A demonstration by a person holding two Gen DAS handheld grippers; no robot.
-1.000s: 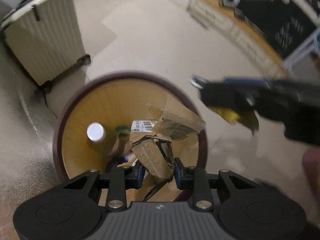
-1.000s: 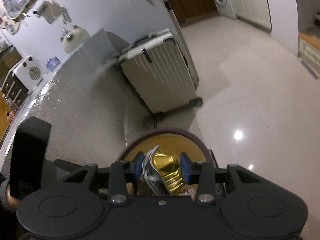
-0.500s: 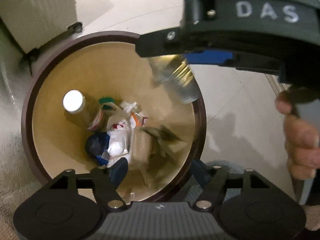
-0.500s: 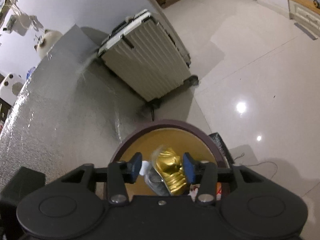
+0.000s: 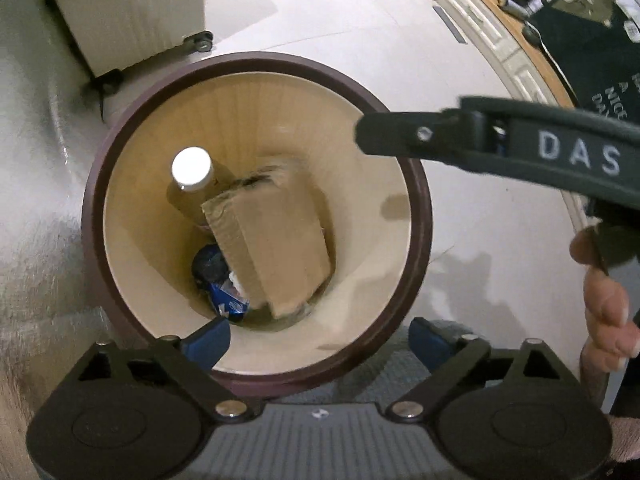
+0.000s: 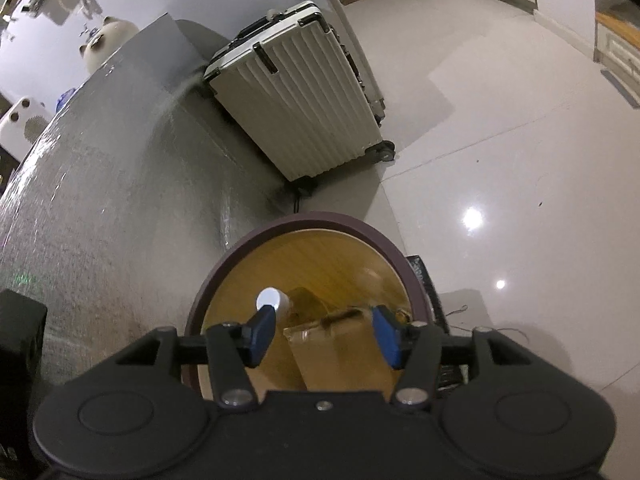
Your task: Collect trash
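Note:
A round bin with a dark brown rim (image 5: 96, 184) and tan inside stands on the floor below both grippers; it also shows in the right wrist view (image 6: 224, 264). Inside lie a cardboard box (image 5: 276, 244), a bottle with a white cap (image 5: 191, 166) and blue wrappers (image 5: 218, 280). My left gripper (image 5: 320, 342) is open and empty above the bin's near rim. My right gripper (image 6: 324, 334) is open and empty over the bin; its body crosses the left wrist view (image 5: 500, 148). The box (image 6: 332, 344) and the bottle cap (image 6: 270, 298) show between its fingers.
A cream ribbed suitcase (image 6: 304, 92) stands on wheels just behind the bin, beside a grey textured surface (image 6: 100, 200). Glossy pale floor tiles (image 6: 500, 140) spread to the right. A wooden-edged cabinet (image 5: 516, 52) lies at the far right.
My left gripper opened and the crumpled cardboard dropped into the bin. My right gripper opened and the gold foil wrapper fell in. A cardboard box now lies on top of the trash.

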